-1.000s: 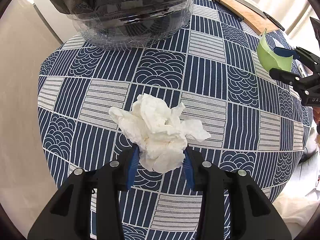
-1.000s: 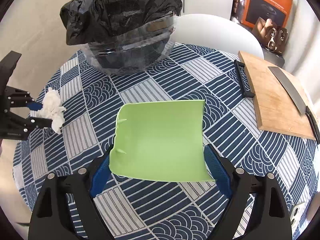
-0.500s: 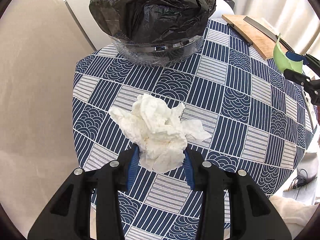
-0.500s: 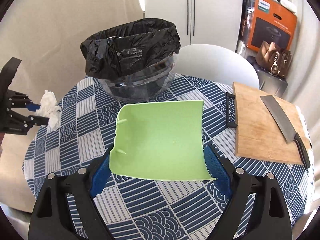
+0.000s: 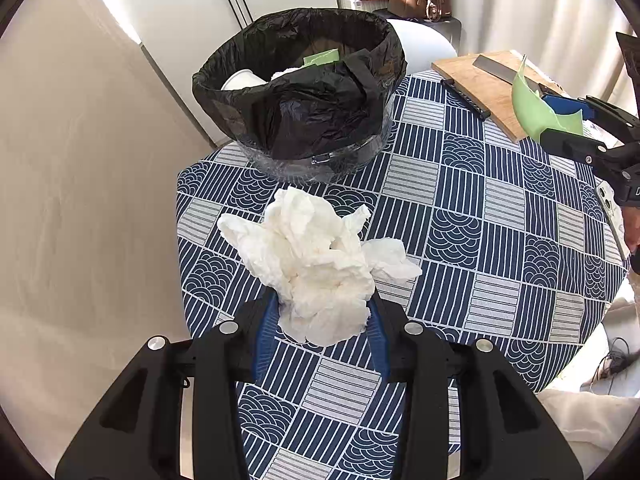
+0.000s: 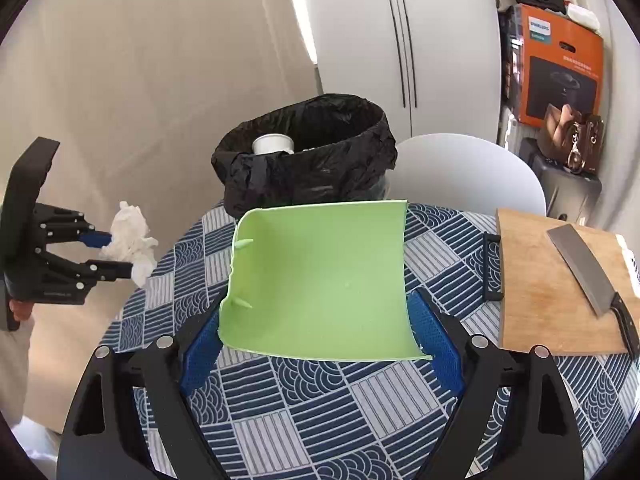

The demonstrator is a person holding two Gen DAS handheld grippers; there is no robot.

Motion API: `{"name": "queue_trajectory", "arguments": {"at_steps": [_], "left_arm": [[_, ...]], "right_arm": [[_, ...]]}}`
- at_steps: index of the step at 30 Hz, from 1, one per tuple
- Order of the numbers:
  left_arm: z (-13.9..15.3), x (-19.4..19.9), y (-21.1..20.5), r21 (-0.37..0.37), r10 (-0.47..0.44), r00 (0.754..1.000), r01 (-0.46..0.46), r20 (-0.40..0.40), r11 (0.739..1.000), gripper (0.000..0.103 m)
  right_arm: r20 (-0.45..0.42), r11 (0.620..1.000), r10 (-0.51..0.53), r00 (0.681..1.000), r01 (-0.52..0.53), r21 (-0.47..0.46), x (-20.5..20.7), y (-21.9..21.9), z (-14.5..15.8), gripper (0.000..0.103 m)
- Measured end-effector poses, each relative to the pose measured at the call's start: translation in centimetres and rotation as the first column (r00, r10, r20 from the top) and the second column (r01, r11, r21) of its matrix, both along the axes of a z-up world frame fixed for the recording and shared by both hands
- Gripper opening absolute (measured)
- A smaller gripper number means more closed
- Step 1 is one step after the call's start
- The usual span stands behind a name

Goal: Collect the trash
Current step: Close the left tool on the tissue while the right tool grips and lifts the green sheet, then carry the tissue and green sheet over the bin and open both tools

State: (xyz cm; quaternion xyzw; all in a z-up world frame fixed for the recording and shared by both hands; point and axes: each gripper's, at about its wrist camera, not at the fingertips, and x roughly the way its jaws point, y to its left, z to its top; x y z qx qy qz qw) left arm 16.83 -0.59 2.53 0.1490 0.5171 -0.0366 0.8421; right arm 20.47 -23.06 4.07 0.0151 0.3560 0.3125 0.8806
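Left wrist view: the left gripper [image 5: 320, 316] pinches a crumpled white paper tissue [image 5: 316, 264] between its blue pads, clear of the patterned blue tablecloth [image 5: 480, 240]. Beyond the fingertips stands a black-bagged clear plastic bin [image 5: 304, 108]. The right gripper [image 6: 320, 336] clamps a curved green plastic sheet [image 6: 320, 280] between widely spread pads.

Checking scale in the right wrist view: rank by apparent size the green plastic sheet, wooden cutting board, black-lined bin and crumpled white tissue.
1. Green plastic sheet, though nearness inflates it
2-3. Wooden cutting board and black-lined bin, alike
4. Crumpled white tissue
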Motion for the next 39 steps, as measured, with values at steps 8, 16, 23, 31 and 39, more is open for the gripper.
{"name": "queue_trajectory", "arguments": {"at_steps": [8,16,23,31,39], "left_arm": [[3.6,2.7,-0.4,0.020,-0.053,0.996,0.052,0.068,0.998,0.041],[6.9,7.1,0.2,0.000,-0.081,0.984,0.082,0.160,0.997,0.041],[7.3,10.6,1.5,-0.082,-0.078,0.976,0.097,0.203,0.992,0.042],[5.4,15.6,3.2,-0.114,-0.059,0.978,0.083,0.200,0.990,0.042],[3.3,19.9,4.1,-0.106,-0.077,0.981,0.096,0.176,0.990,0.042]], "right_arm": [[0.068,1.000,0.009,0.998,-0.008,-0.008,1.9,1.1,2.8,0.082],[0.145,0.998,0.049,0.988,-0.044,-0.039,6.2,2.8,6.2,0.082],[0.185,0.993,0.109,0.977,-0.099,-0.060,10.0,5.2,7.3,0.082],[0.118,0.985,0.150,0.982,-0.138,-0.103,16.1,8.4,6.5,0.082],[0.047,0.955,0.222,0.974,-0.207,-0.213,20.4,12.2,4.6,0.082]]}}
